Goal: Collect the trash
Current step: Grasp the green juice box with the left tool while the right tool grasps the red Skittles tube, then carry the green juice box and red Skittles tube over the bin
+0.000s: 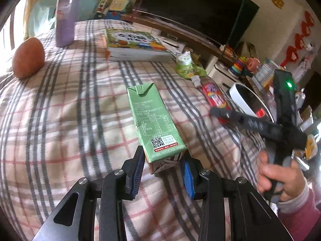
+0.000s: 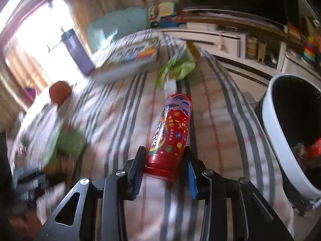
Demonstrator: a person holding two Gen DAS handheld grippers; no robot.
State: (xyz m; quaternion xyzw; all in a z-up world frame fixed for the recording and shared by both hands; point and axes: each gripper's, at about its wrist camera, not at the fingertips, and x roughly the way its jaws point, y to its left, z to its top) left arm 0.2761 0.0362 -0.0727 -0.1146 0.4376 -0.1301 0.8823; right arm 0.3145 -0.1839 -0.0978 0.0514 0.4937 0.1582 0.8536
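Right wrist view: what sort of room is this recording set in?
Probably a home living room: a plaid-covered table, a large dark TV screen on a low cabinet, toys and red wall decorations.

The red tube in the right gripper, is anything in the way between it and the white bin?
Nothing visible. The red tube sits between the right gripper's fingers, and the white bin stands just off the table's right side. Only bare checked cloth lies between them. The green wrapper lies farther ahead, out of that path.
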